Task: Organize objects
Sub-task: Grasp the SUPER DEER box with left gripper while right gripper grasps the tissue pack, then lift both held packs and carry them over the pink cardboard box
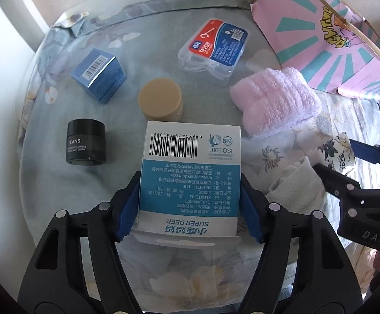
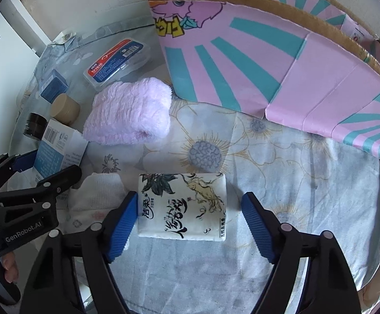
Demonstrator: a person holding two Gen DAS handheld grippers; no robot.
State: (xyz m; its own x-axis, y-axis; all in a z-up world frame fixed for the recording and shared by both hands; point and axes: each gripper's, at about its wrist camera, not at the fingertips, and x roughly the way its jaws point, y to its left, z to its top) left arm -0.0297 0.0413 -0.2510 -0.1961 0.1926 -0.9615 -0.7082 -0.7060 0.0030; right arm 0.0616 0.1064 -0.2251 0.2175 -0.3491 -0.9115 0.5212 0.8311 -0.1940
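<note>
My left gripper (image 1: pixel 190 180) is shut on a white and blue Super Deer box (image 1: pixel 190 157), its blue pads pressed on the two long sides. The same box (image 2: pixel 59 149) shows at the left of the right wrist view. My right gripper (image 2: pixel 190 196) stands open around a white tissue pack (image 2: pixel 182 206) printed with ink drawings. The left pad touches the pack's edge and the right pad is apart from it. The pack lies flat on the floral cloth (image 2: pixel 281 172).
On the cloth lie a small blue box (image 1: pixel 98 74), a tan jar (image 1: pixel 161 102), a black cream jar (image 1: pixel 86 141), a clear floss-pick case (image 1: pixel 214 49), a fluffy pink towel (image 2: pixel 129 112) and a white cloth (image 2: pixel 98 196). A pink and teal cardboard box (image 2: pixel 268 65) stands open behind.
</note>
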